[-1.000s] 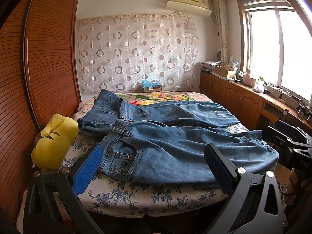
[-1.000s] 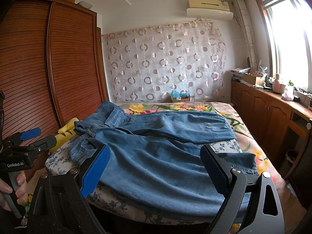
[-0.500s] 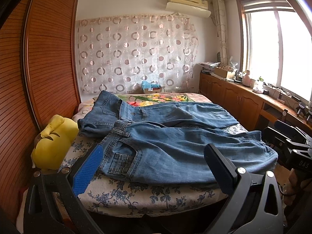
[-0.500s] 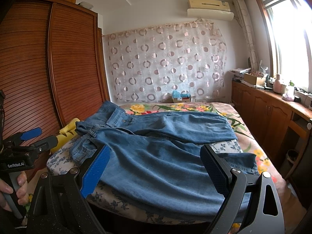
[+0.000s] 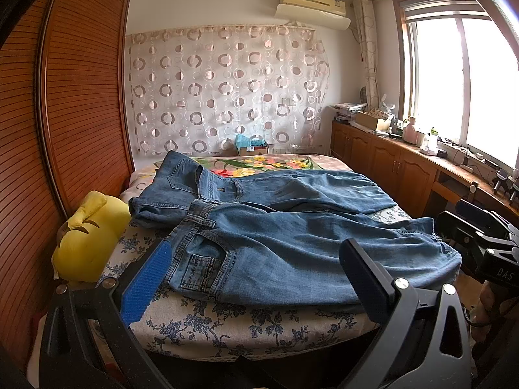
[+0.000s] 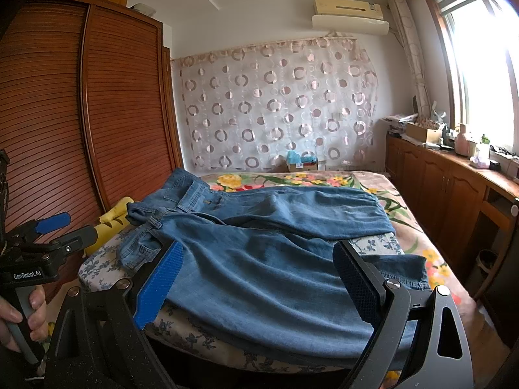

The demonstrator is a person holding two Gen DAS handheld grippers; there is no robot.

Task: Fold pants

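We see one pair of blue jeans (image 5: 275, 236) spread mid-frame on the bed (image 5: 246, 327); one yellow plush (image 5: 89, 243) lower left. Left gripper (image 5: 249, 278), right gripper (image 6: 259, 278): both wide open, holding nothing.

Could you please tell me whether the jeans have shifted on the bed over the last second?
No. In the left wrist view the jeans keep the same place against the yellow pillow and the bed edge.
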